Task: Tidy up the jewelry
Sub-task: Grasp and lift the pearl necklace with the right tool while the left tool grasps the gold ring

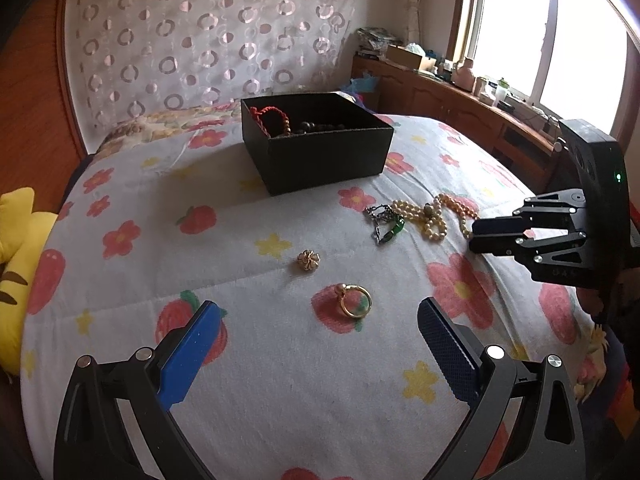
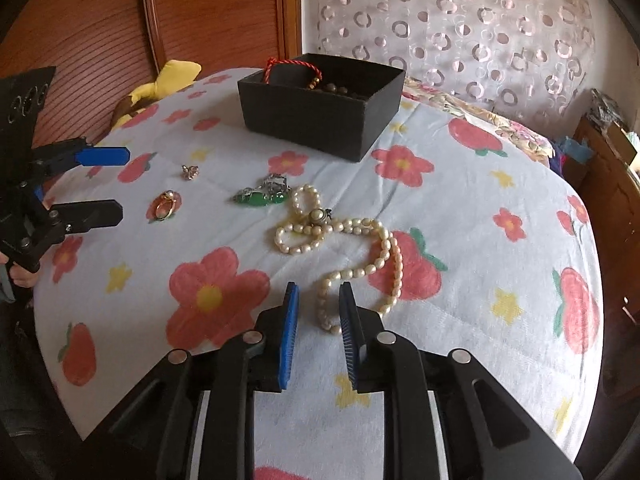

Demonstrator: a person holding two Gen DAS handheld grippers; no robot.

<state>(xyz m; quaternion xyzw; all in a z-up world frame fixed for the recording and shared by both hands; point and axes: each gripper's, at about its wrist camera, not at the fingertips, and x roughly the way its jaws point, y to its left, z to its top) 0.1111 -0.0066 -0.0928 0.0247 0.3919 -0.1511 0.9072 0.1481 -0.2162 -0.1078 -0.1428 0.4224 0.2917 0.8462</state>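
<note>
Four loose pieces wait on the bed [image 2: 460,208], so the sorting is in my judgement only partly done: the box [image 2: 320,120] far ahead of both grippers already holds a red cord and some dark beads. The right gripper [image 2: 318,300] has its jaws a little apart, with nothing pinched, and the near loop of the pearl necklace [image 2: 360,248] lies just ahead of them, one strand showing through the gap. The step in hand seems to be the pickup of this necklace. The next move calls for lowering the jaws over one strand and pressing on it, then a high lift, because the long string will hang and may drag the green pendant [image 2: 260,196], which lies touching the far loop. The left gripper [image 1: 320,320] is spread wide and empty, with the gold ring [image 1: 354,300] just ahead between its fingers and the small brooch [image 1: 308,260] a little beyond. Between the jewelry and the box the bed is free. The bed edge falls away near the right gripper's right side.
</note>
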